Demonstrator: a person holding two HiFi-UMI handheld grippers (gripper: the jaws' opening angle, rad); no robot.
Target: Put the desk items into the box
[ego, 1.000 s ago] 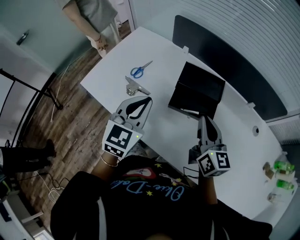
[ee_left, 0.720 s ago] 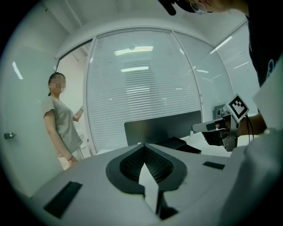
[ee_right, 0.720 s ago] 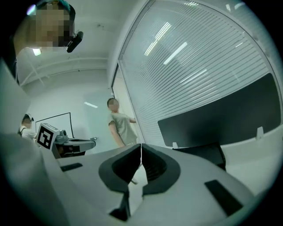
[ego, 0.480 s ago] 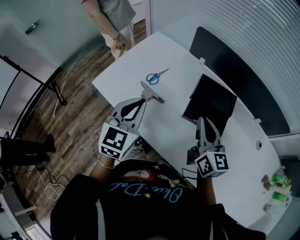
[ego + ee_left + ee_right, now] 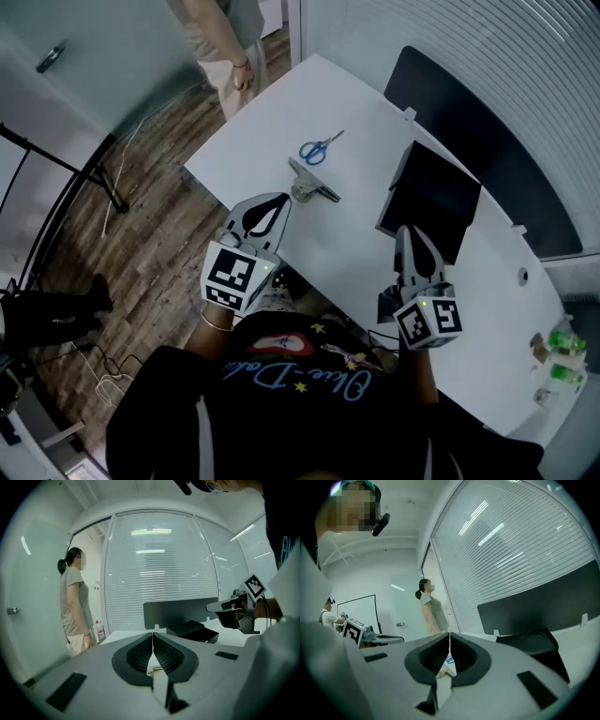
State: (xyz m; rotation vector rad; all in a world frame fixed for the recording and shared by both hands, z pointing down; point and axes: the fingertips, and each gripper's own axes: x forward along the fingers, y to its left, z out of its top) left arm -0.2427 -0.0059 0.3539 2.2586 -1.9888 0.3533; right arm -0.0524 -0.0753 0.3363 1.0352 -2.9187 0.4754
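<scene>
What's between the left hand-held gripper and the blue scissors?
A silver metal clip lies between the left hand-held gripper and the blue-handled scissors, as the head view shows.

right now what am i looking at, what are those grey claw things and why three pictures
No robot: a person holds a two-jaw gripper in each hand. The head view comes from a camera on that person's head, looking down at the left gripper, the right gripper and a white desk. The two gripper views come from cameras riding on each gripper, looking along its jaws. Both pairs of jaws are shut, holding nothing. On the desk lie blue scissors, a small metal item and an open black box. Another person stands beyond the desk.
</scene>
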